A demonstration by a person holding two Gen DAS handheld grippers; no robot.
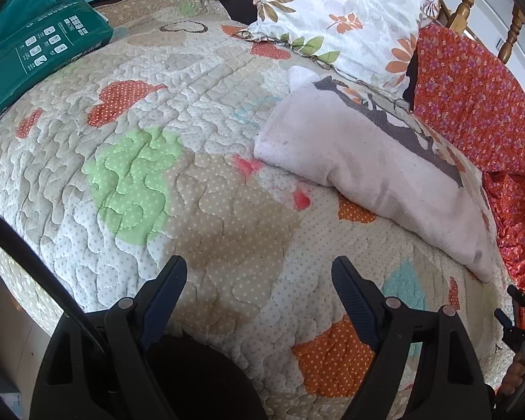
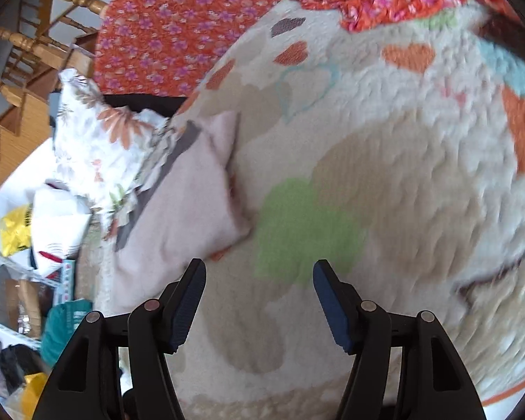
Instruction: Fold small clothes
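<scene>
A pale pink folded garment (image 1: 364, 171) with a grey print along one edge lies on the quilted heart-pattern bedspread (image 1: 178, 147), to the right of middle in the left wrist view. My left gripper (image 1: 259, 266) is open and empty above the quilt, short of the garment. In the right wrist view the same garment (image 2: 185, 203) lies to the upper left of my right gripper (image 2: 259, 269), which is open and empty over the quilt (image 2: 385, 182). That view is motion-blurred.
A floral pillow (image 1: 339, 21) sits behind the garment. Orange flowered cloth (image 1: 472, 98) lies at the right. A green box (image 1: 35, 49) rests at the quilt's far left. A wooden chair (image 2: 28, 59) and bags (image 2: 52, 224) stand beyond the bed.
</scene>
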